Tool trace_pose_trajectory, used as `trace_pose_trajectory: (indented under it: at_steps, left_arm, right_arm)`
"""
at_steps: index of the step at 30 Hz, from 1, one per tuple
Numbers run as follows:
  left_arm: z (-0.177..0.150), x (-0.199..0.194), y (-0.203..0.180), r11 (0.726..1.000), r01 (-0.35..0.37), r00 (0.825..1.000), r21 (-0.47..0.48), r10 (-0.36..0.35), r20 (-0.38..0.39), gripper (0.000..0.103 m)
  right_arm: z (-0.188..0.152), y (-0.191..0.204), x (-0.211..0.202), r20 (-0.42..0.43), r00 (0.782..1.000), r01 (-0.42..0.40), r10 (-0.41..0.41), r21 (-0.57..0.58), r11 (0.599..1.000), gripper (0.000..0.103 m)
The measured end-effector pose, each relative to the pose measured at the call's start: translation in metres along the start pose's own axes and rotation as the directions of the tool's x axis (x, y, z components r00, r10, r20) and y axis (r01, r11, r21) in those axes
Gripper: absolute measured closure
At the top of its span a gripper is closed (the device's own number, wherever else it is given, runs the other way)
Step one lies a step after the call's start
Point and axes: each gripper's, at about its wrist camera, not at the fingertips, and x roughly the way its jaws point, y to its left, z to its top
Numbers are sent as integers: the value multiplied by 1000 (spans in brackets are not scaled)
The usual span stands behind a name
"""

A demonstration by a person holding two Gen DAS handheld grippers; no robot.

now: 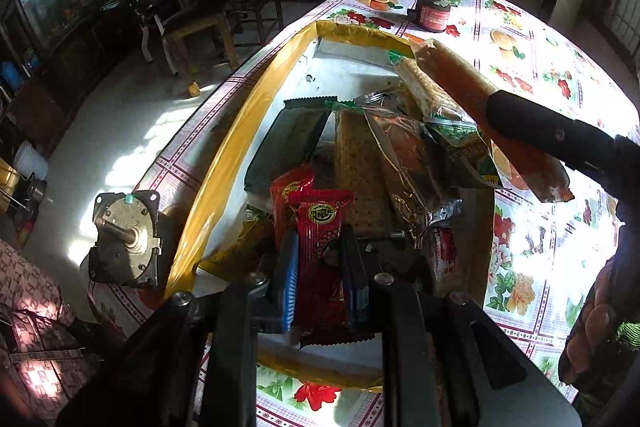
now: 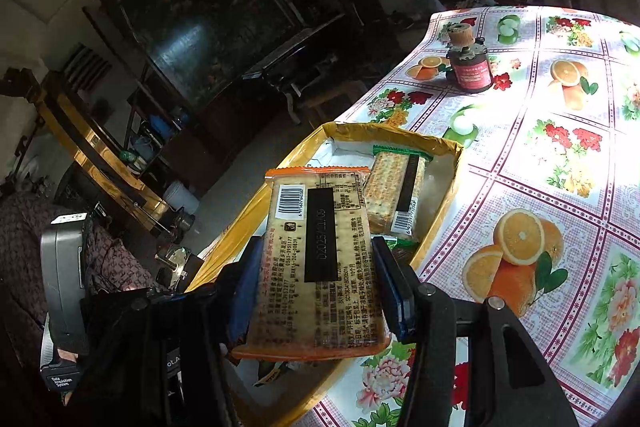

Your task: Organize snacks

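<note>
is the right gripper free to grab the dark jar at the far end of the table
Probably not as things stand. The right gripper is shut on an orange cracker pack, so it has no free grip. The jar stands in the open on the tablecloth past the box, with nothing crowding it.

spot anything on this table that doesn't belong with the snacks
Yes: a bare electric motor lies on its side at the table's edge, just outside the yellow-rimmed box. A second small motor-like part stands at the far end. Both are hardware, not snacks.
</note>
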Motion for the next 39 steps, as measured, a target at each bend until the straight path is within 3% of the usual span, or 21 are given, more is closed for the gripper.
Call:
trace_pose_trajectory:
  at_steps: [12, 17, 31, 34, 36, 39]
  left_arm:
    - [10, 16, -8, 999, -33, 999, 19, 33, -6, 82]
    - [13, 22, -14, 998, -46, 999, 34, 46, 0, 81]
    - [19, 30, -24, 995, -78, 997, 55, 77, 4, 80]
    - [17, 29, -23, 996, -70, 998, 55, 70, 1, 68]
    - [12, 24, -23, 996, -73, 997, 57, 73, 13, 58]
    - [3, 14, -24, 995, -78, 996, 67, 76, 35, 52]
  right_arm:
    - [22, -4, 46, -51, 997, 56, -60, -68, 996, 50]
    - [28, -4, 52, -57, 993, 100, -108, -123, 987, 50]
    - [35, -8, 61, -74, 989, 116, -128, -146, 982, 47]
    - [34, -5, 52, -51, 992, 111, -119, -143, 984, 41]
    - [35, -4, 45, -34, 992, 112, -118, -146, 983, 32]
    - [34, -2, 34, -27, 995, 91, -96, -155, 984, 29]
